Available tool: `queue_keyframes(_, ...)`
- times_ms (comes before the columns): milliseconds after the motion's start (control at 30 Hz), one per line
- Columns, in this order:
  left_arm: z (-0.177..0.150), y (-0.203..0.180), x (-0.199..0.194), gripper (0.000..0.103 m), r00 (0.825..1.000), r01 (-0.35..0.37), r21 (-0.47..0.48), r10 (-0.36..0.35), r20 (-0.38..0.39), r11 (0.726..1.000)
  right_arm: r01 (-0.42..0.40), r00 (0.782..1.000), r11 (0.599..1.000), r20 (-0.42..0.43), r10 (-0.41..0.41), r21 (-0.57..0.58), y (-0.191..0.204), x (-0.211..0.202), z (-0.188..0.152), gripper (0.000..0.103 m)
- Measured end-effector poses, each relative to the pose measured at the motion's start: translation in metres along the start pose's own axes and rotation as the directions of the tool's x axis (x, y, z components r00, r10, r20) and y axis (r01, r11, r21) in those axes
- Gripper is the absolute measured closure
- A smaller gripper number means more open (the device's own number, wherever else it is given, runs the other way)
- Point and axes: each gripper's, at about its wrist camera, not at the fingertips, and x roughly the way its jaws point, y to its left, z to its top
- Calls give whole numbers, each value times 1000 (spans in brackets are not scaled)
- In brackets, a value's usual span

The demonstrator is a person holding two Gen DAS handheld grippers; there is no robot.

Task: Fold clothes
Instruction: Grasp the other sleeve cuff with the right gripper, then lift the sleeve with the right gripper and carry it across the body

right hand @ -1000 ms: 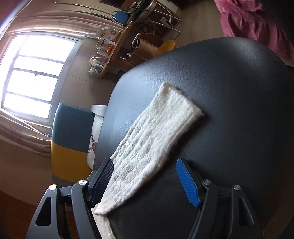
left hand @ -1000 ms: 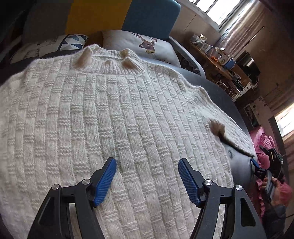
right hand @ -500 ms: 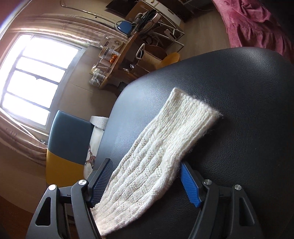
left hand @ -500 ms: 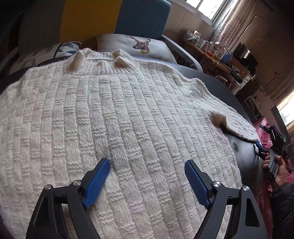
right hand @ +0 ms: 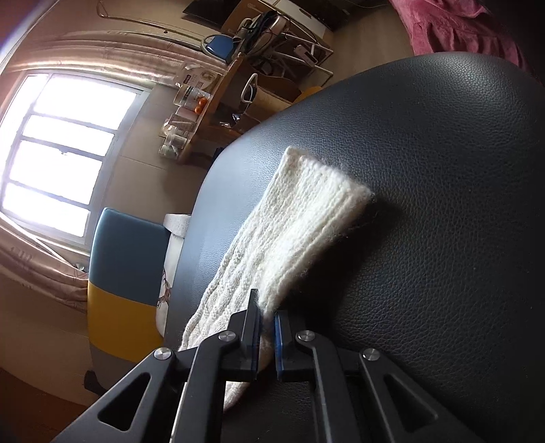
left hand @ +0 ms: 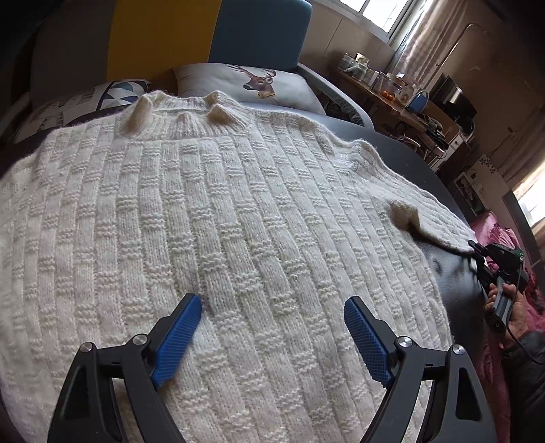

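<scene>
- Sweater (left hand: pixel 218 218), cream knit, is lying flat across a dark leather surface (right hand: pixel 442 204), collar toward the pillows.
- Left gripper (left hand: pixel 272 334) is hovering low over the sweater body, blue pads (left hand: pixel 180 327) spread wide, nothing between them; can't tell if the pads are touching the knit.
- Right gripper (right hand: pixel 267 323) is pinching the sleeve (right hand: pixel 299 231) along its edge, fingers closed narrow on the knit, well back from the cuff.
- Sleeve is stretching out over the leather surface, ribbed cuff end lying flat beyond the fingers.
- In the left view, the right gripper (left hand: pixel 490 269) is showing at the far right edge, with a hand (left hand: pixel 511 306) gripping its handle, just past the sleeve end.
- Deer pillow (left hand: pixel 259 85) and a patterned pillow (left hand: pixel 85 102) are sitting beyond the collar, against a yellow-and-blue backrest (left hand: pixel 204 30).
- Cluttered desk (left hand: pixel 385 98) is standing by the window (right hand: pixel 58 153); pink cloth (right hand: pixel 460 24) is lying beyond the surface.
</scene>
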Motion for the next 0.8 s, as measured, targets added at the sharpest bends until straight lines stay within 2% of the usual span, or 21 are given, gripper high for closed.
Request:
queue_keyframes(67, 1, 0, 0, 16, 1000, -2, -5, 1, -5, 1000, -8, 1000, 1000, 16, 8, 3, 0, -1, -1, 98)
queue_keyframes(167, 8, 2, -3, 17, 1000, 20, -45, -20, -15, 999, 10, 1000, 999, -24, -11, -34, 5, 1, 1, 96)
queue_keyframes(200, 12, 1, -5, 18, 999, 43, -56, -44, -16, 998, 9, 999, 1000, -35, -10, -13, 4, 2, 3, 97)
queue_keyframes(300, 29, -7, -5, 29, 997, 72, -62, -73, -11, 995, -15, 1000, 996, 19, 13, 89, -5, -1, 4, 97)
queue_keyframes(333, 36, -11, -4, 39, 997, 81, -59, -82, -9, 995, -14, 1000, 995, 28, 11, 96, -5, -1, 3, 97)
queue_keyframes(367, 44, -16, -2, 54, 996, 89, -53, -90, -8, 995, -2, 1000, 997, 29, 0, 80, -2, -1, 3, 97)
queue_keyframes(433, 62, -33, 4, 65, 996, 91, -15, -91, -9, 996, 16, 1000, 999, 26, -17, 42, 2, -1, 1, 97)
queue_keyframes(533, 83, -67, 21, 72, 996, 89, 82, -89, -12, 993, 1, 1000, 999, 16, -2, 37, 0, -2, 1, 97)
queue_keyframes(633, 96, -99, 47, 81, 996, 86, 159, -79, -49, 984, -3, 1000, 1000, 0, 3, 22, 1, -2, 2, 97)
queue_keyframes(800, 106, -128, 96, 84, 990, 69, 186, -44, -135, 980, -6, 1000, 999, -27, 5, -40, 6, -1, 2, 97)
